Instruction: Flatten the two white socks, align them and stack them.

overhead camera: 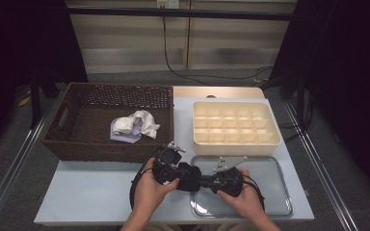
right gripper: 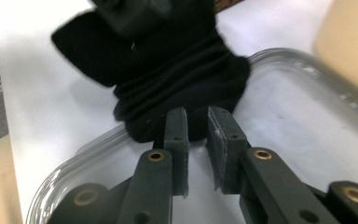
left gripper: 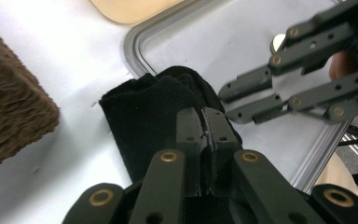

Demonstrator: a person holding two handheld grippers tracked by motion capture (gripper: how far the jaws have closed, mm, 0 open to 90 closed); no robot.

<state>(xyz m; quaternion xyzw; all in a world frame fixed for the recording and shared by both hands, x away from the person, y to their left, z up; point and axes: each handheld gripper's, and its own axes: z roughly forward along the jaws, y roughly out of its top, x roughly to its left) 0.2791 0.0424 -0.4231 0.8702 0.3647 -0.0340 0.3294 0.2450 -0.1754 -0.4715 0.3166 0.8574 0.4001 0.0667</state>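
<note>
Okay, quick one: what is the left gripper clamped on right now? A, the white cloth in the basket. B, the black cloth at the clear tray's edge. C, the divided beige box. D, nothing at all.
B: in the left gripper view the left gripper has its jaws pressed together on the black cloth, which lies over the clear tray rim.

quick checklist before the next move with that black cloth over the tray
1. Left claw gripping the black cloth: ok, jaws pressed together on its fabric.
2. Right claw gripping the cloth: not ok, jaws parted with a gap, tips just at its edge.
3. Cloth inside the clear tray: not ok, it lies across the tray's left rim, partly on the table.
4. Tray floor free: ok, nothing else lies in it.
5. Cloth folded neatly: cannot tell, it looks bunched.
6. Compartment box out of the way: ok, behind the tray.
</note>
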